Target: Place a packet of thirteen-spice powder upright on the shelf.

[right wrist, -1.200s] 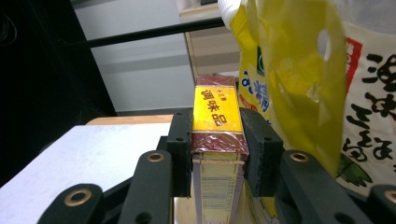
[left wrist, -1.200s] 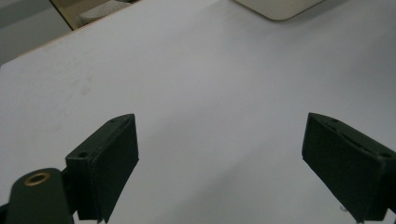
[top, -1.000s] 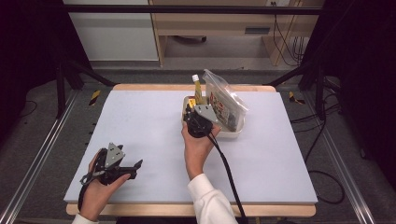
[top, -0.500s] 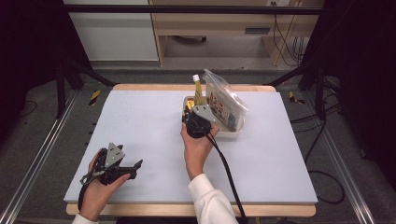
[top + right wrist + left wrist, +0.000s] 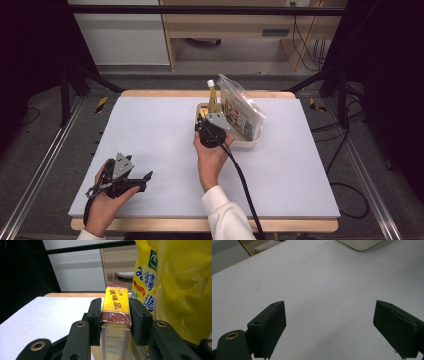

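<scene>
Here's the counter (image 5: 150, 125), a broad pale sheet with a wooden edge along the far side. Toward the far right of it sits a cream tray (image 5: 250, 141), and standing in the tray is a big clear bag (image 5: 242, 107) with printed packets inside, leaning to the right; in the right gripper view the packaging next to the box shows as a yellow bag (image 5: 175, 277) with blue characters, just beside the right jaw. A small yellow bottle with a white cap (image 5: 212, 95) stands at the tray's far left corner.

Now the action: the right claw (image 5: 205, 120) is at the tray's near left end, held by a hand in a white sleeve. Between its jaws stands an upright box (image 5: 116, 312), yellow on top with red characters and a dark red band, wrapped in film. The jaws sit partway open, both pads flat against the box's sides, so it has hold of it.

Down at the near left, the left claw (image 5: 145, 177) rests low over bare counter, well apart from the tray, its jaws spread wide with nothing between them.
</scene>
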`<state>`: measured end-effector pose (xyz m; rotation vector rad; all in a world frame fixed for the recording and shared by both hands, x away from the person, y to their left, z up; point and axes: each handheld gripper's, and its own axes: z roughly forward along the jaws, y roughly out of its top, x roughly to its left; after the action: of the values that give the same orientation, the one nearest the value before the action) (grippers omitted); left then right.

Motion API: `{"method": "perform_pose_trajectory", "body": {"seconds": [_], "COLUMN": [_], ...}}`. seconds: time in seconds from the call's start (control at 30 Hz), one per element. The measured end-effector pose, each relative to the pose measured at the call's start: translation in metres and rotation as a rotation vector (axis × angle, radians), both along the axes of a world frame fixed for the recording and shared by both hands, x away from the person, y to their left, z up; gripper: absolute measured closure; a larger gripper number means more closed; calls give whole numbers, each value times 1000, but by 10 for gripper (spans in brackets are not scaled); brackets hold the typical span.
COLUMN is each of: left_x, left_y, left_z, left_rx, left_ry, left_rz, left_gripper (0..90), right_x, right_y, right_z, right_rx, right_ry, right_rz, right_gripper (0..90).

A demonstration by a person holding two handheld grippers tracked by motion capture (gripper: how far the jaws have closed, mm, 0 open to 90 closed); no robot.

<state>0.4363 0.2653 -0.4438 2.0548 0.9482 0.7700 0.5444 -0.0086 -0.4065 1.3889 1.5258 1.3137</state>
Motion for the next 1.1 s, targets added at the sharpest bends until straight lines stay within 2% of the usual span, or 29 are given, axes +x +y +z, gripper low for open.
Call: {"method": "perform_pose_trajectory", "body": {"seconds": [0.2,0.4,1.1], "left_x": [0,0,1], "left_y": [1,1,2], "left_z": [1,1,1], "left_rx": [-2,-3,1], "left_ry": [-2,-6,-3], "left_rz": [3,3,14], "left_gripper": [109,109,96], "right_x": [-3,-9,-33], "right_y": [-1,-2,-5], "right_z": [3,6,15], "right_rx": [6,-13,-84], "right_ry": [-16,-10,9], "right_rz": [23,54,156], "right_gripper": [590,565,561]}}
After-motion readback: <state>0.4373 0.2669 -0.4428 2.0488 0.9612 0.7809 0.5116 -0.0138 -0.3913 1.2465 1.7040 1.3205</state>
